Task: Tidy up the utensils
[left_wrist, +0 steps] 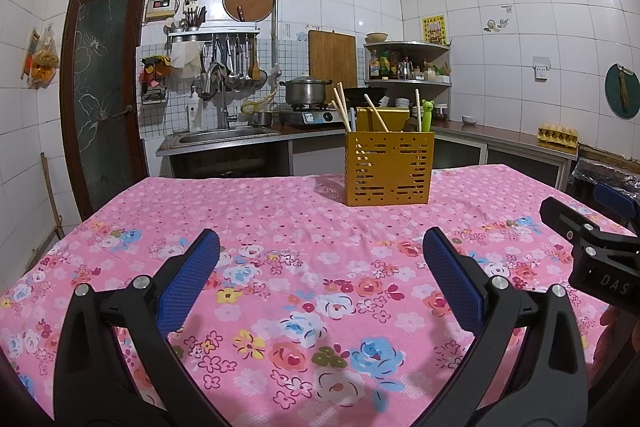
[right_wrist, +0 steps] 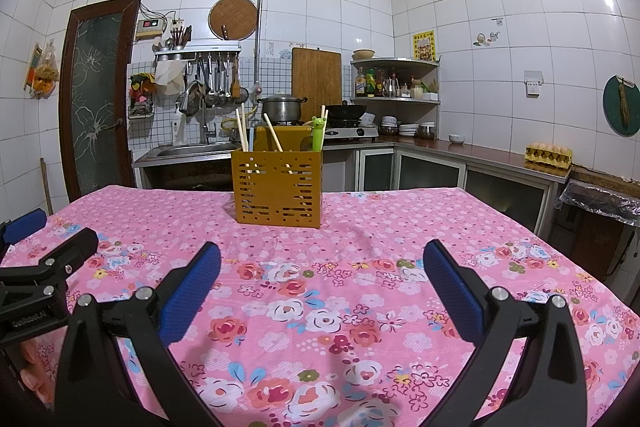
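Note:
A yellow slotted utensil holder stands on the pink floral tablecloth near the far edge; it also shows in the right wrist view. Wooden chopsticks and a green frog-topped utensil stick out of it. My left gripper is open and empty, low over the cloth, well short of the holder. My right gripper is open and empty too, beside the left one. No loose utensils show on the cloth.
Behind the table runs a kitchen counter with a sink, a pot on a stove, a corner shelf of bottles and an egg tray. A dark door stands at the left.

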A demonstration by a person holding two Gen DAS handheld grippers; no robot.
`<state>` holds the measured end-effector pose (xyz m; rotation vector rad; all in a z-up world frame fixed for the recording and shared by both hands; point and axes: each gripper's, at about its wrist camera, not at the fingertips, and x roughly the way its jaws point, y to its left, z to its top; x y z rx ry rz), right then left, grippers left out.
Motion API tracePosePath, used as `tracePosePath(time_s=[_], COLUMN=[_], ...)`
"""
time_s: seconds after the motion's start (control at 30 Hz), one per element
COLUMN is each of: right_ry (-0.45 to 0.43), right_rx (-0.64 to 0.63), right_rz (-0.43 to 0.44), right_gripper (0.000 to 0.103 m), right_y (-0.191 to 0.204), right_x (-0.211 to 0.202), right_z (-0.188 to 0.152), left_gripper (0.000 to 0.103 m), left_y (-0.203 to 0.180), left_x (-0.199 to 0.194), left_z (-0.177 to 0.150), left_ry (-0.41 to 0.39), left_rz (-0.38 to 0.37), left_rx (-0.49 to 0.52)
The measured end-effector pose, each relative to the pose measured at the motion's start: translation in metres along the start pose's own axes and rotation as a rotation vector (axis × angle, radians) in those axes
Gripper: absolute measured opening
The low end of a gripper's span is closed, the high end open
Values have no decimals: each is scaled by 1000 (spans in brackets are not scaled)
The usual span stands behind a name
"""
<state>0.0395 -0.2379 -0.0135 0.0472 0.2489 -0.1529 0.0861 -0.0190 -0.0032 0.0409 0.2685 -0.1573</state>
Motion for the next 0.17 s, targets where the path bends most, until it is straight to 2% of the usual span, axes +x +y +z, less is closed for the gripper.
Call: tracePosePath(time_s=[0.17], right_ry=[0], right_rx=[-2], right_rz=[0], right_gripper=[99], right_y=[0], right_x=[0], right_z=[0], left_gripper=[98], left_y=[1], left_x=[-1], left_z=[1], left_ry=[0], left_rz=[2], left_rx=[-1])
